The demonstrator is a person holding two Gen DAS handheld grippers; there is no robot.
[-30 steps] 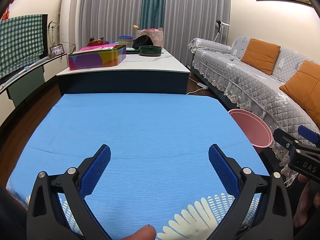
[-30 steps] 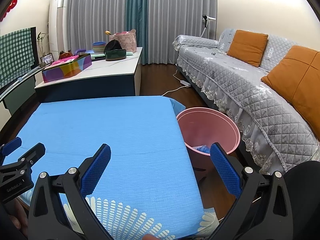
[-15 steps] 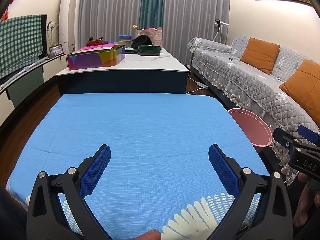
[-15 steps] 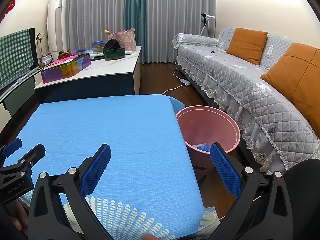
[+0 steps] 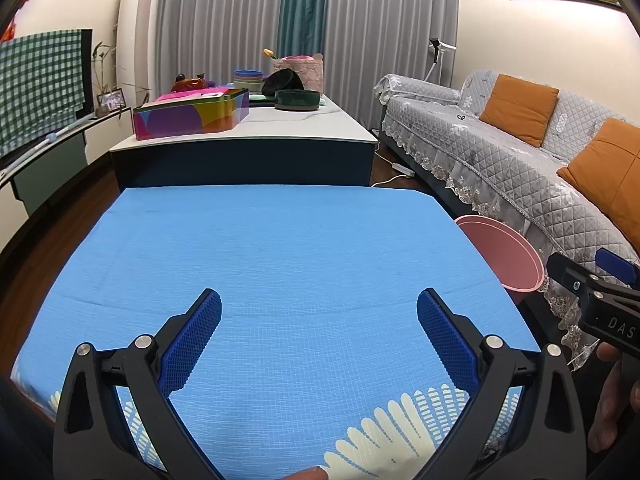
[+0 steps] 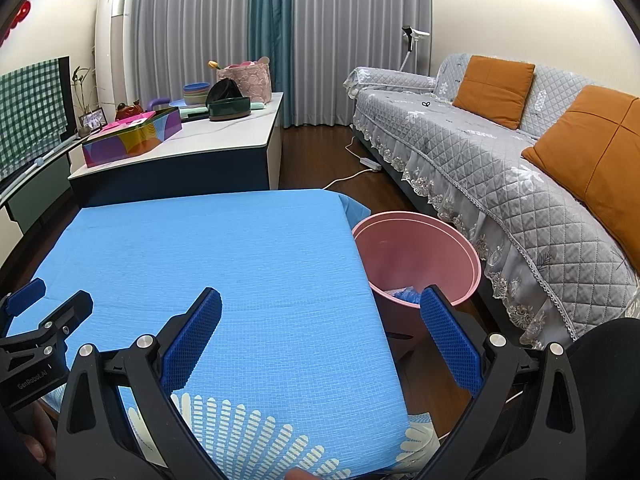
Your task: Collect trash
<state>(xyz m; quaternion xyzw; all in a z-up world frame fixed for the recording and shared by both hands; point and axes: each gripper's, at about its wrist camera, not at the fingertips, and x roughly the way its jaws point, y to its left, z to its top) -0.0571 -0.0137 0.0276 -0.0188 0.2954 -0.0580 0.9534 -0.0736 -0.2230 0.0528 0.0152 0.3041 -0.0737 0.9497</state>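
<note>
A pink trash bin [image 6: 420, 248] stands on the floor beside the right edge of the table with the blue cloth [image 6: 208, 256]; crumpled blue trash [image 6: 404, 294] lies at its bottom. The bin also shows in the left wrist view [image 5: 504, 256]. My left gripper [image 5: 319, 312] is open and empty above the near part of the blue cloth [image 5: 280, 264]. My right gripper [image 6: 320, 310] is open and empty over the table's right edge, its right finger in front of the bin. No trash shows on the cloth.
A grey quilted sofa [image 6: 500, 152] with orange cushions runs along the right. A white-topped coffee table [image 5: 256, 128] behind holds a colourful box [image 5: 188, 114], bowls and a basket. A power strip and cable [image 6: 368, 164] lie on the wooden floor.
Both grippers have stayed open and almost still; the views shifted only slightly. Nothing was taken hold of or let go.
</note>
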